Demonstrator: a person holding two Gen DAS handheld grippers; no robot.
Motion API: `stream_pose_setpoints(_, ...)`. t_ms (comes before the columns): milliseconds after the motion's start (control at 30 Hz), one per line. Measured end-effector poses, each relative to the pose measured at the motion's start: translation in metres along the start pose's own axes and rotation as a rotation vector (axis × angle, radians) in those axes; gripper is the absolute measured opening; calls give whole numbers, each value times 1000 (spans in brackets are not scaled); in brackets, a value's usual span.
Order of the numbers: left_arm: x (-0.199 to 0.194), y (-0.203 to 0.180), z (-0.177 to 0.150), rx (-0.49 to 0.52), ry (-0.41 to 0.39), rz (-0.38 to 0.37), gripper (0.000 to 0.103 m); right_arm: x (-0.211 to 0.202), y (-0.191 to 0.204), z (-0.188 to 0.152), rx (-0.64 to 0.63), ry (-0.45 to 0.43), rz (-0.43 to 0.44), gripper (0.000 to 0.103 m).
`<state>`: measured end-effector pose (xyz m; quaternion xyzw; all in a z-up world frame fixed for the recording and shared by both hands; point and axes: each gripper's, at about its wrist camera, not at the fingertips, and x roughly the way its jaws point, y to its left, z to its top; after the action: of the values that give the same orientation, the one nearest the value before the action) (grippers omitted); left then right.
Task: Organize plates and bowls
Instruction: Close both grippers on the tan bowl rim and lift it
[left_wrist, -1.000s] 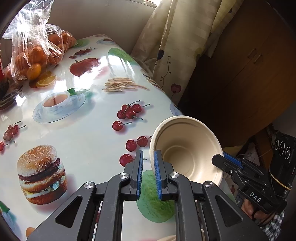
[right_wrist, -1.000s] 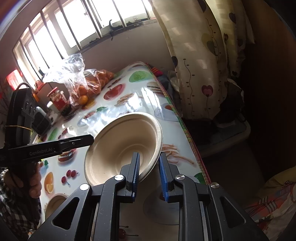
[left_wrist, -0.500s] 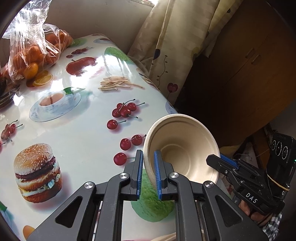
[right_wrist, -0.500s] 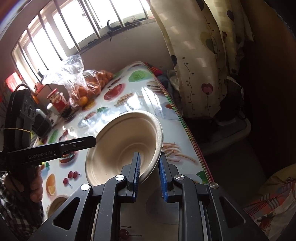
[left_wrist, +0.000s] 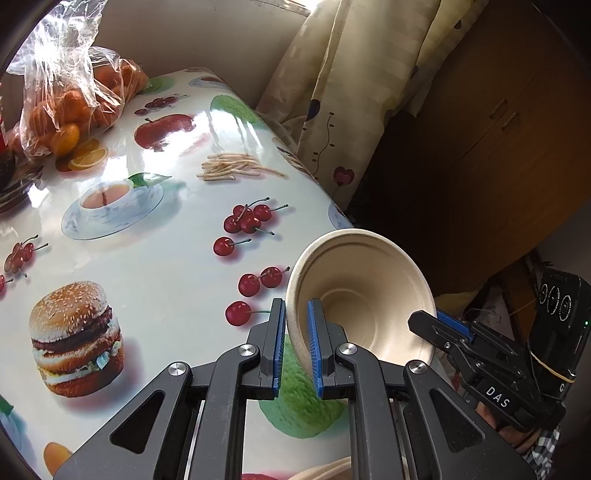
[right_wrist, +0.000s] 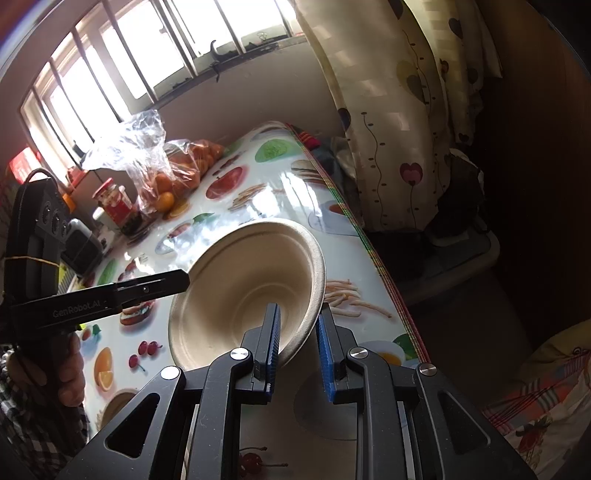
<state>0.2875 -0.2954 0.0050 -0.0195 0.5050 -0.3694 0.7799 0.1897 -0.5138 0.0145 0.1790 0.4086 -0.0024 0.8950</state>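
One beige paper bowl (left_wrist: 364, 295) hangs above the near right edge of the printed table (left_wrist: 155, 236). My left gripper (left_wrist: 296, 339) is shut on its left rim. My right gripper (right_wrist: 298, 336) straddles the opposite rim of the same bowl (right_wrist: 240, 291) with its jaws parted wider than the rim. In the left wrist view the right gripper (left_wrist: 439, 323) shows at the bowl's right edge. Another beige dish edge (left_wrist: 325, 470) lies on the table at the bottom, and a further beige dish (right_wrist: 118, 406) shows in the right wrist view.
A plastic bag of oranges (left_wrist: 70, 99) sits at the table's far left, with jars (right_wrist: 116, 206) beside it. A curtain (left_wrist: 343, 99) and a wooden cabinet (left_wrist: 498, 147) stand past the table's right edge. A window (right_wrist: 147, 48) is behind the table.
The right gripper's jaws have opened a little around the rim. The bowl, held by the left gripper, has shifted slightly.
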Motion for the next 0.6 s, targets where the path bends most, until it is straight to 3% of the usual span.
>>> stream_pose_setpoints(600,-26,-7,-6,14,-34,-4,13,-27,12,-6,-2,-39,23,19)
